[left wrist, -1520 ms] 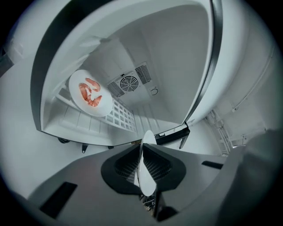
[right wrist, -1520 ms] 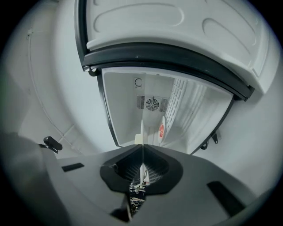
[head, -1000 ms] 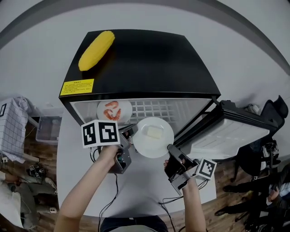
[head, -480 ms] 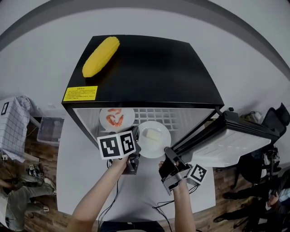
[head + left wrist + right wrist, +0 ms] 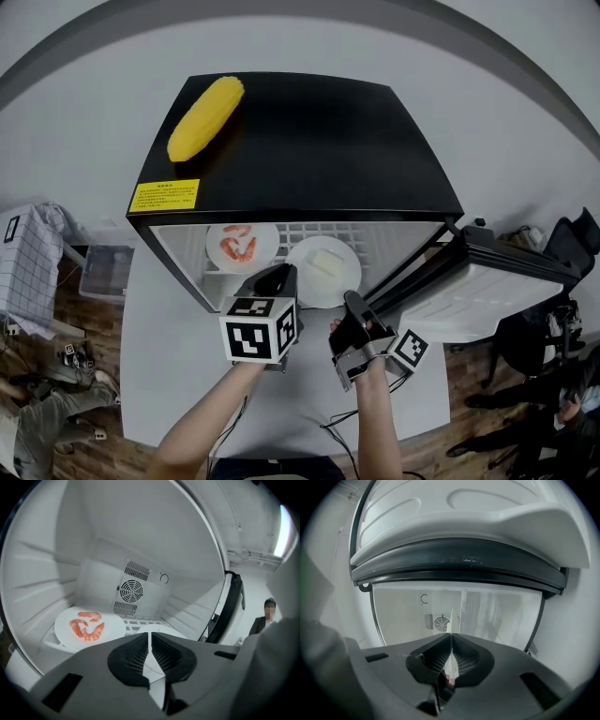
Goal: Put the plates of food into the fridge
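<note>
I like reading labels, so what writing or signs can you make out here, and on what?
Yellow sticker on the fridge top: print too small to read.
Left marker cube and right marker cube: black-and-white square patterns, no words.
Nothing else is written.

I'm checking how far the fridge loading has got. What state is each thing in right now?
fridge door: open.
shrimp plate: set inside, on the left.
plate with pale block: partly inside, beside the shrimp plate, rim in the right gripper.
right gripper: shut on that plate's rim.
left gripper: shut, holding nothing, tips near that plate.
corn: lying on the fridge top.
</note>
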The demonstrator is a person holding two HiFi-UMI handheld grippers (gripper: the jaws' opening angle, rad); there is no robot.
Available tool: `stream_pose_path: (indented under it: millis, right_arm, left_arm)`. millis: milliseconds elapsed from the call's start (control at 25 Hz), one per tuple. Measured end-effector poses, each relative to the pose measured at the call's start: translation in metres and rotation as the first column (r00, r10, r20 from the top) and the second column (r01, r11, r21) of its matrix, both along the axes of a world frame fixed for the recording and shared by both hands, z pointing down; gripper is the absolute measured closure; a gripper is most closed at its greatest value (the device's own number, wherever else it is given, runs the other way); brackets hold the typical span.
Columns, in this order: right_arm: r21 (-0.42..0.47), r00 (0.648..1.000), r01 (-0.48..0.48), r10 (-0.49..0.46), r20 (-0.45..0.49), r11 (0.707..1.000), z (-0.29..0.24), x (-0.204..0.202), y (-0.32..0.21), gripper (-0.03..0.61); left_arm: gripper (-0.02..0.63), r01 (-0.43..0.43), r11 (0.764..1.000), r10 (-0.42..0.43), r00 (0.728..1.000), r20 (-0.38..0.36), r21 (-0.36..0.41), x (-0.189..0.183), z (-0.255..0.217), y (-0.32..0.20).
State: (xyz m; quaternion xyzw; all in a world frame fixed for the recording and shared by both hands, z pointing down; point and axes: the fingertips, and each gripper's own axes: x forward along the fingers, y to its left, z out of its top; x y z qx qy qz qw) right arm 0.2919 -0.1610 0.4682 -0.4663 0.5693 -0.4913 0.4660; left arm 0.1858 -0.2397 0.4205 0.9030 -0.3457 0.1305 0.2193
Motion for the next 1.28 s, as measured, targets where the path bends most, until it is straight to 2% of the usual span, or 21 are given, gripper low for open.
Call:
stream_pose_path:
  millis: [120,280,400,480,520,680,920,1120,1280]
  right_arm:
    - [-0.017,0.999,-0.042,0.042,0.007,0.999,0.001,0.001,-0.006,0.560]
    - [-0.035,0.997,-0.083,0.083,0.001,0.996,0.001,0.003,-0.013,0.560]
    - [-0.049,0.994,-0.108,0.108,0.009,0.993,0.001,0.005,-0.019,0.560]
    - [-0.057,0.993,-0.117,0.116,-0.006,0.992,0.001,0.005,-0.023,0.560]
    - [-0.061,0.993,-0.119,0.118,-0.015,0.991,0.000,0.006,-0.024,0.560]
    - [-0.075,0.993,-0.120,0.118,-0.033,0.990,-0.001,0.003,-0.030,0.560]
    - [-0.075,0.994,-0.102,0.099,-0.048,0.992,-0.004,-0.002,-0.040,0.560]
    - [-0.067,0.992,-0.093,0.087,-0.089,0.993,-0.009,-0.005,-0.044,0.560]
    - [-0.074,0.992,-0.084,0.076,-0.105,0.994,-0.008,-0.006,-0.045,0.551]
  left_arm:
    - [0.588,-0.060,0.986,0.058,0.998,0.021,0.158,0.003,-0.010,0.018]
    - [0.588,-0.163,0.930,0.163,0.986,0.027,0.328,0.010,-0.016,0.048]
    - [0.588,-0.261,0.879,0.251,0.965,0.079,0.398,0.018,-0.008,0.069]
    - [0.588,-0.318,0.853,0.290,0.948,0.130,0.414,0.023,0.001,0.077]
    - [0.589,-0.335,0.850,0.303,0.942,0.144,0.407,0.025,0.006,0.079]
    - [0.603,-0.364,0.867,0.336,0.931,0.142,0.339,0.034,0.021,0.076]
    - [0.606,-0.403,0.866,0.359,0.913,0.194,0.297,0.048,0.030,0.064]
    - [0.606,-0.386,0.881,0.346,0.920,0.184,0.274,0.053,0.030,0.052]
    - [0.606,-0.386,0.882,0.344,0.919,0.190,0.271,0.056,0.033,0.046]
